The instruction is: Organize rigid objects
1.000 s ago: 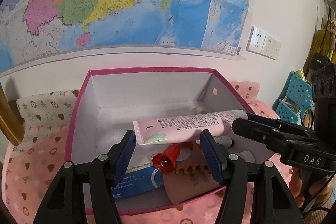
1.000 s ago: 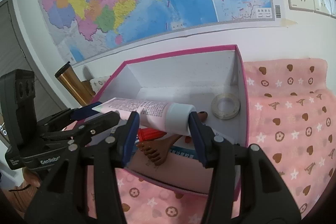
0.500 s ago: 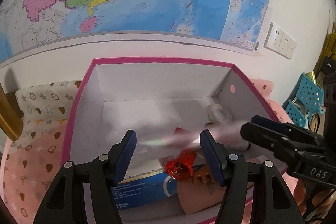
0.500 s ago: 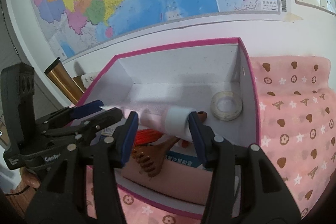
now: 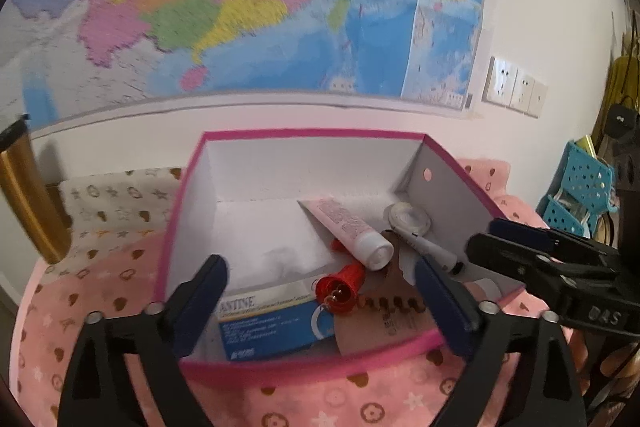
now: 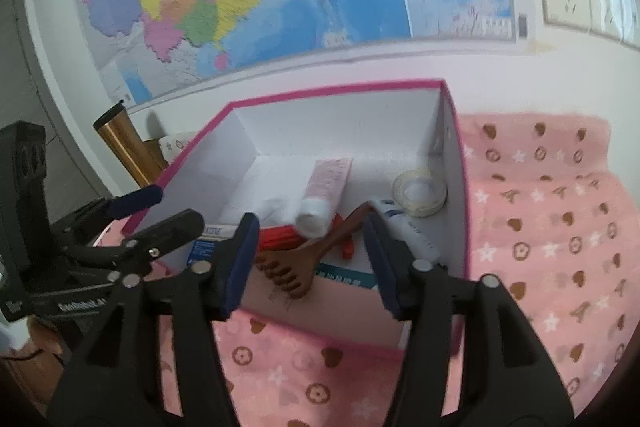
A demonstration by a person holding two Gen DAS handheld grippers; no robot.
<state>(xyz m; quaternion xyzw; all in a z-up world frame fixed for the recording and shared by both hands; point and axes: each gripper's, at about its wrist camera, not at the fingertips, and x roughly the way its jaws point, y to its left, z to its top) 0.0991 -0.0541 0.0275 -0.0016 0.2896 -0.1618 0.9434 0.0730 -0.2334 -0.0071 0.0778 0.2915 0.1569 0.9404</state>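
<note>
Pink tube lies in the pink-rimmed box, both grippers empty and spread wide at its near edge.

The wall map (image 5: 248,7) hangs above the pink patterned cloth (image 6: 552,227) covering the worktop, and on the cloth stands the white box (image 5: 304,163) with its pink rim. Inside, a blue carton (image 5: 276,323) reading "ANTINE" lies near the front, beside a wooden comb (image 6: 304,259). The pink tube (image 5: 346,233) lies on the box floor with its long axis running from far left to near right, white cap end nearest, resting over a red tool (image 5: 340,287); a tape roll (image 5: 408,219) sits in the far right corner. The left gripper (image 5: 320,291) and right gripper (image 6: 308,255) each have jaws wide apart, holding nothing. The right gripper's body reads "DAS".
</note>
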